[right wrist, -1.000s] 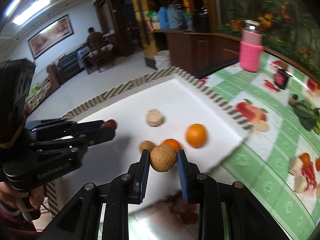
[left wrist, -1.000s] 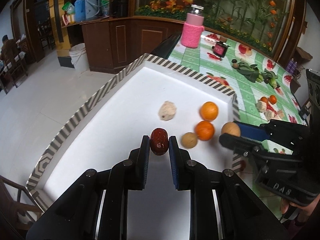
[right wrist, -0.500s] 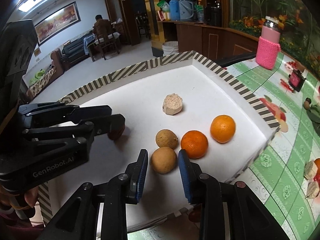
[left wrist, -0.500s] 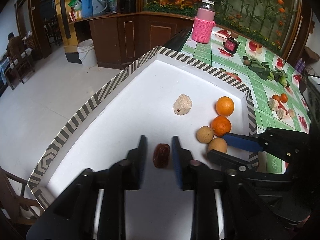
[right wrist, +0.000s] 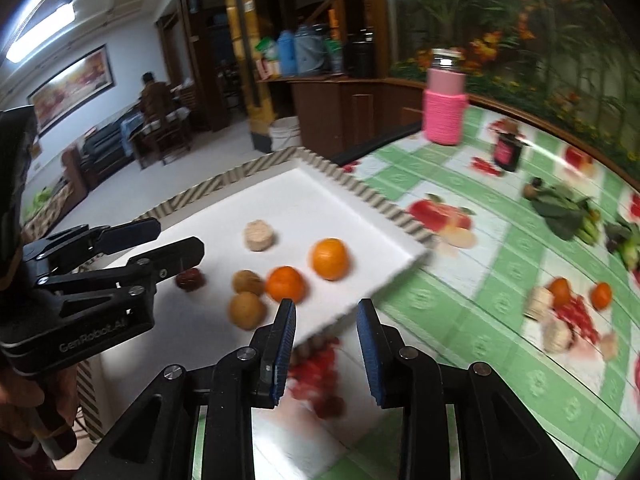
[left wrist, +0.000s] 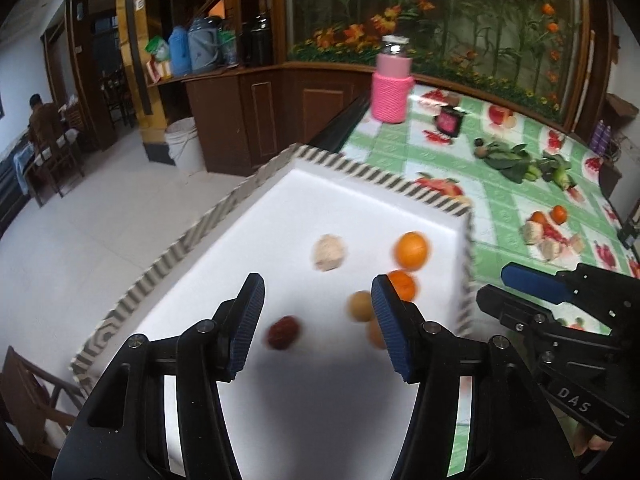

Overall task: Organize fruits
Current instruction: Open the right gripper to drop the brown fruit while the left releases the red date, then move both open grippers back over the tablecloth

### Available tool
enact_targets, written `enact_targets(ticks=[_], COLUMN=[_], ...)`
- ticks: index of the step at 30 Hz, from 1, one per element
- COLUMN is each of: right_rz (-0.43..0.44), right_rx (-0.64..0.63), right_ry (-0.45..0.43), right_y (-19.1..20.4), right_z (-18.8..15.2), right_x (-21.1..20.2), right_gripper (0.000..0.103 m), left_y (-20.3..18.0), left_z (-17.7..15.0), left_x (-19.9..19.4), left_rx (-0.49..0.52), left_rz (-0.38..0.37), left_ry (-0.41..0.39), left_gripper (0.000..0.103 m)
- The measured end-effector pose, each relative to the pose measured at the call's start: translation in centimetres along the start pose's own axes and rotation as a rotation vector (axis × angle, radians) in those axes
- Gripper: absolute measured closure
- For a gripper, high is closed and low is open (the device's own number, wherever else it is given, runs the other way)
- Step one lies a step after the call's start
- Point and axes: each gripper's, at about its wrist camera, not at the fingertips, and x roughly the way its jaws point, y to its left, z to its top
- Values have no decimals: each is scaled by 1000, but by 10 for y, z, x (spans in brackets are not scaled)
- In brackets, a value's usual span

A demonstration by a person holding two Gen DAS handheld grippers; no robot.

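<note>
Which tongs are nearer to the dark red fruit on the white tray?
Left. The left tongs stand open right over the dark red fruit; the right tongs are off the tray's edge.

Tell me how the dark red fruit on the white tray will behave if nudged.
The dark red fruit looks oval, so it would probably wobble rather than roll straight. It seems small and light, likely sliding easily on the smooth white tray.

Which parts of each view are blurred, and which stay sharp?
Left wrist: the oranges, the date and the tray are motion-smeared, while the left tool is sharp. Right wrist: the tablecloth and background streak; the right tool is crisp.
</note>
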Motion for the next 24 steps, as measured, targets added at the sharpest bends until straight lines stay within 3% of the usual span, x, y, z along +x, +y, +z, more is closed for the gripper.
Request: enact_targets(ticks=[13,24], right_rz=[-197,-270], right_rx=[123,224], right_ry=[-27,-22], right_y=[-74,-123], right_z=[-31,-54], right_x=[-43,-62], right_gripper=[73,72], left_y=[-89,-145], left_z=[7,7], left_x=[2,13], left_rx=[104,187], left_rz=[-84,-130], left_ry=[-26,-9], left_gripper=[47,47])
